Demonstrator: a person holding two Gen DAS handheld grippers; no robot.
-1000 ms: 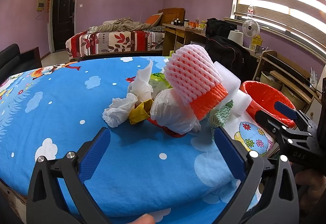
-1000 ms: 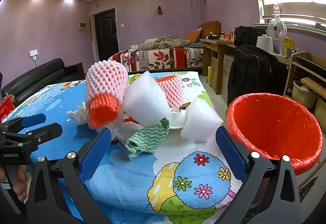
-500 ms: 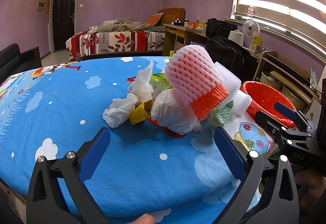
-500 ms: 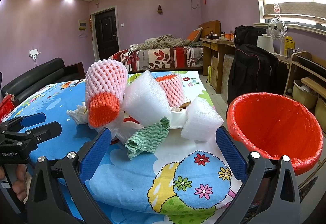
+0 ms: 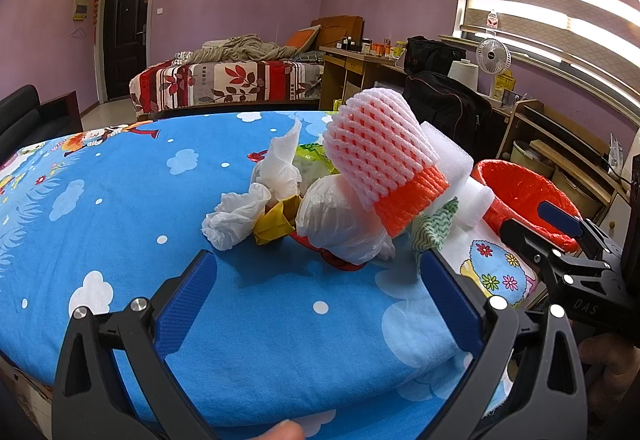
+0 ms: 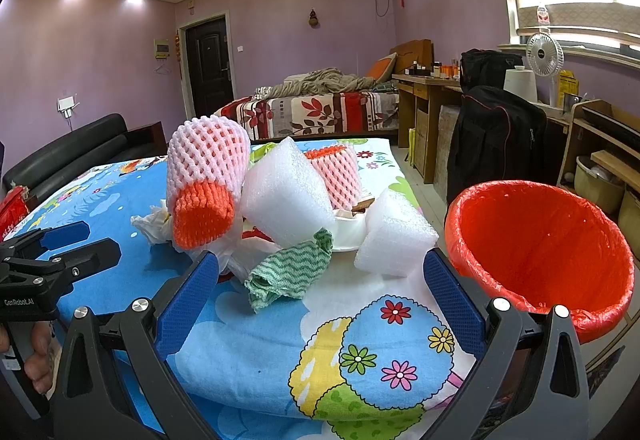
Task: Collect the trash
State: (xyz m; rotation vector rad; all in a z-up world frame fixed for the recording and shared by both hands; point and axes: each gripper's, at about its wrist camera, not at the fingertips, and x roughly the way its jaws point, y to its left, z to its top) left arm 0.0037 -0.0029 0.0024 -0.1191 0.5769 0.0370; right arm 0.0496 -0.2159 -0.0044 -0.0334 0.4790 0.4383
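Observation:
A heap of trash lies on the blue cartoon tablecloth (image 5: 120, 199): a pink and orange foam fruit net (image 5: 380, 167) (image 6: 204, 175), white foam blocks (image 6: 288, 191), a green wavy cloth (image 6: 292, 268), crumpled white tissues (image 5: 236, 215), a white plastic bag (image 5: 340, 228) and a yellow wrapper (image 5: 276, 220). A bin with a red liner (image 6: 540, 240) (image 5: 520, 187) stands at the table's right edge. My left gripper (image 5: 316, 296) is open and empty, short of the heap. My right gripper (image 6: 320, 292) is open and empty, in front of the green cloth.
A second pink foam net (image 6: 340, 175) and a white dish (image 6: 352, 232) lie behind the foam blocks. Beyond the table are a bed (image 5: 224, 79), a desk with black bags (image 6: 492, 135), shelves on the right and a black sofa (image 6: 72, 155) on the left.

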